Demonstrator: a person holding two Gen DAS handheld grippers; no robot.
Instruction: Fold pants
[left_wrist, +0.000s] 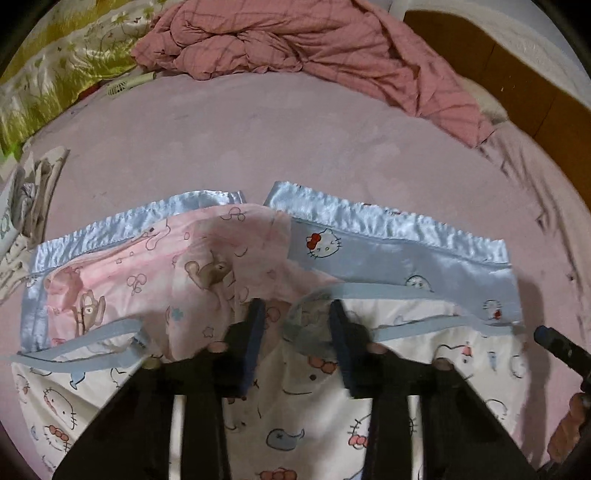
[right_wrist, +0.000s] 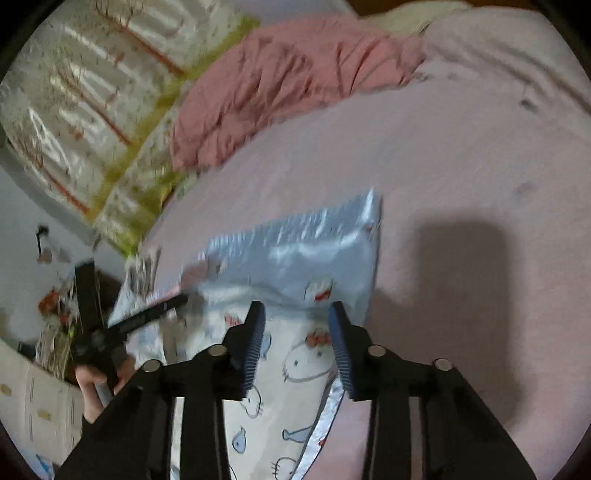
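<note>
The white cartoon-cat print pants with shiny blue satin cuffs (left_wrist: 317, 417) lie on the pink bed sheet (left_wrist: 295, 140). Only the left wrist view shows pink bear-print cloth (left_wrist: 155, 280); the left gripper (left_wrist: 297, 308) stands apart above it, holding nothing. Only the right wrist view shows a hand (right_wrist: 98, 384); the right gripper (right_wrist: 296, 310) is open over the pants. No legible writing.

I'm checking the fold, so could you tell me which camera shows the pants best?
The left wrist view: the pants lie spread across the bed with both satin hems visible. The right wrist view is blurred and shows only one corner.
</note>
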